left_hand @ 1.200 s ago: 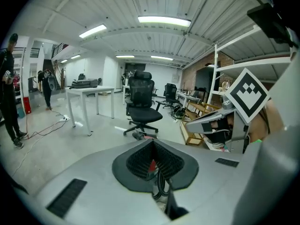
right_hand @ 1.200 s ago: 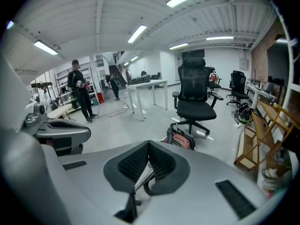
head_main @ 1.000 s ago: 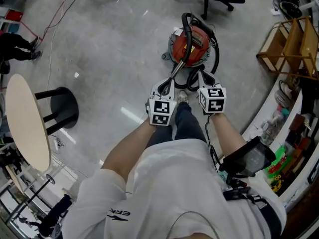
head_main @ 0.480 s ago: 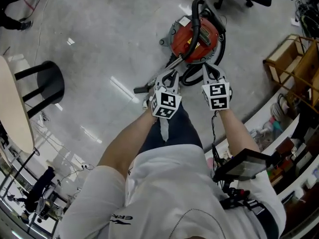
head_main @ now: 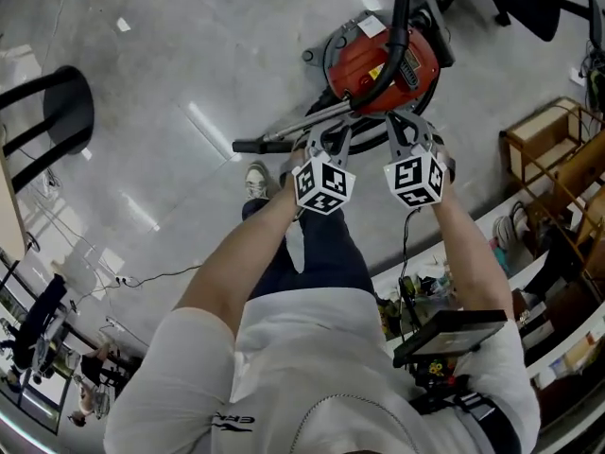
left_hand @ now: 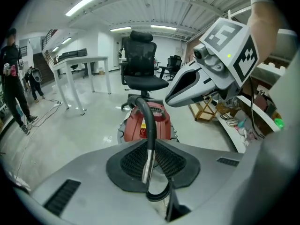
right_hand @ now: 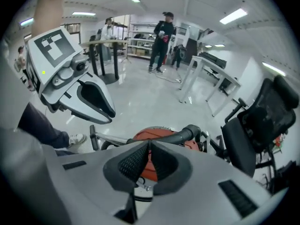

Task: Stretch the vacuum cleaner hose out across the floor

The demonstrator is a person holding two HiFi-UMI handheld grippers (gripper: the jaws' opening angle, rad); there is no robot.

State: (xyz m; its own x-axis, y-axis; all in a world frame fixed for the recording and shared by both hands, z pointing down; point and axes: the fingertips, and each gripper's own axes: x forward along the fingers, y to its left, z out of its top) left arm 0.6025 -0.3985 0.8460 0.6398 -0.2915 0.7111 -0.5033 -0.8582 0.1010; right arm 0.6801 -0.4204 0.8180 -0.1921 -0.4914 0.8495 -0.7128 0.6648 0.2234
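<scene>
A: Where is the hose?
B: The vacuum cleaner [head_main: 352, 57] is parked on the floor [head_main: 170, 55] straight ahead. The hose [left_hand: 149, 121] is arched up from its top and down into the metal wand [head_main: 280, 130], which is laid flat toward the left. Not stretched out yet.

A: Claws?
B: The left claw [head_main: 326, 143] is held near the hose-wand joint. Its jaws have just been opening. Only a narrow slit is shown, with the wand seen through it, and no pad contact can be made out. The right claw [head_main: 406, 129] is pressed closed on nothing.

A: Obstructions?
B: An office chair [left_hand: 140, 62] is parked right behind the cleaner. A wooden rack [head_main: 539, 145] is placed to the right. A shoe [head_main: 255, 180] is planted just beside the floor head [head_main: 248, 145]. A black stool [head_main: 57, 112] is set well apart, left. People [right_hand: 161, 39] are seen far back in the right gripper view.

A: Markings?
B: A yellow label [head_main: 378, 72] and a white label [head_main: 371, 26] are carried on the red shell. Neither can be read.
</scene>
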